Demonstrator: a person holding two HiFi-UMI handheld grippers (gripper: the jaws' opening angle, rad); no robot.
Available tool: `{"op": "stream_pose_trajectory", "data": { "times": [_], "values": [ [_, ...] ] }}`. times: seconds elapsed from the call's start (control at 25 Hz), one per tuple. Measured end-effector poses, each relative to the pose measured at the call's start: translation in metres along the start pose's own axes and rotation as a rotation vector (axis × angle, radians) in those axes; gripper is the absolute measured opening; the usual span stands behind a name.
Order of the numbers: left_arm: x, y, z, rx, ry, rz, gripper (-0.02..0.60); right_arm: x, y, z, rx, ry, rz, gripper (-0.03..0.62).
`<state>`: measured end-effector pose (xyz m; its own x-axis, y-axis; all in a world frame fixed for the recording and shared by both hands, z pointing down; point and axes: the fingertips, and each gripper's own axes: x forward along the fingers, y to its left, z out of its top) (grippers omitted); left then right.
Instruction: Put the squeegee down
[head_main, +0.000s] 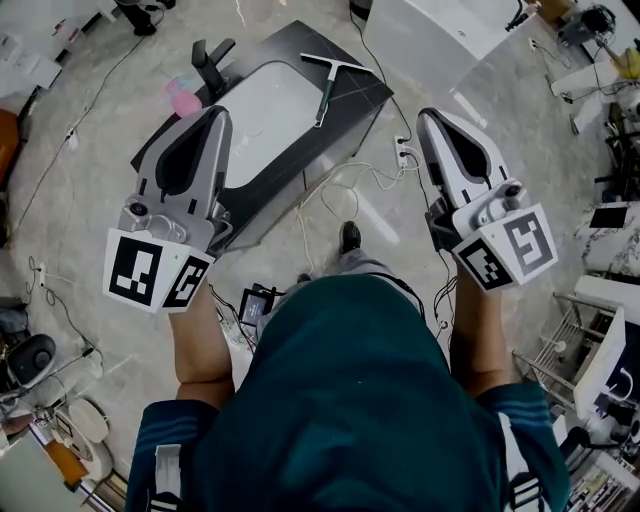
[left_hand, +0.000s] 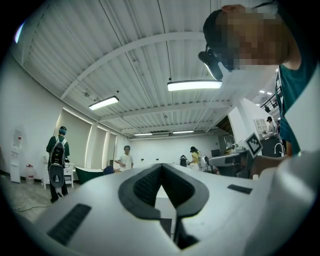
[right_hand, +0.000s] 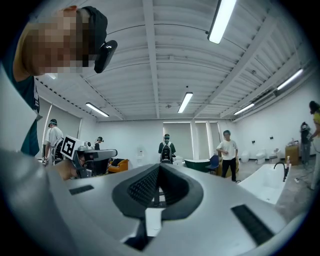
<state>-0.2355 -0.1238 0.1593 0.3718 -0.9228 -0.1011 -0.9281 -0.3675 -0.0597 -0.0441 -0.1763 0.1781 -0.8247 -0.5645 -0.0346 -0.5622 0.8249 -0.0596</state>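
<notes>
The squeegee (head_main: 328, 92) lies flat on the black top (head_main: 372, 95) just beside the white sink (head_main: 262, 112), and the left claw (head_main: 218, 113) and right claw (head_main: 428, 116) are both pinched shut on nothing, so I think the 2 should keep clear and not bump it.

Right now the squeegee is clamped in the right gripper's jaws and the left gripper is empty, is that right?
Not quite. The squeegee lies on the dark counter beside the white basin, as the head view shows. The right gripper has its jaws together on nothing, and the left gripper is empty, as you said.
</notes>
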Motion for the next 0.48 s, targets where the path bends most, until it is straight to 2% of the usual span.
{"op": "stream_pose_trajectory", "data": {
  "times": [0.48],
  "values": [
    [-0.0021, 0.0004, -0.0081, -0.009, 0.008, -0.013, 0.005, -0.0016, 0.0046, -0.0026, -0.003, 0.009, -0.011, 0.002]
  ]
}}
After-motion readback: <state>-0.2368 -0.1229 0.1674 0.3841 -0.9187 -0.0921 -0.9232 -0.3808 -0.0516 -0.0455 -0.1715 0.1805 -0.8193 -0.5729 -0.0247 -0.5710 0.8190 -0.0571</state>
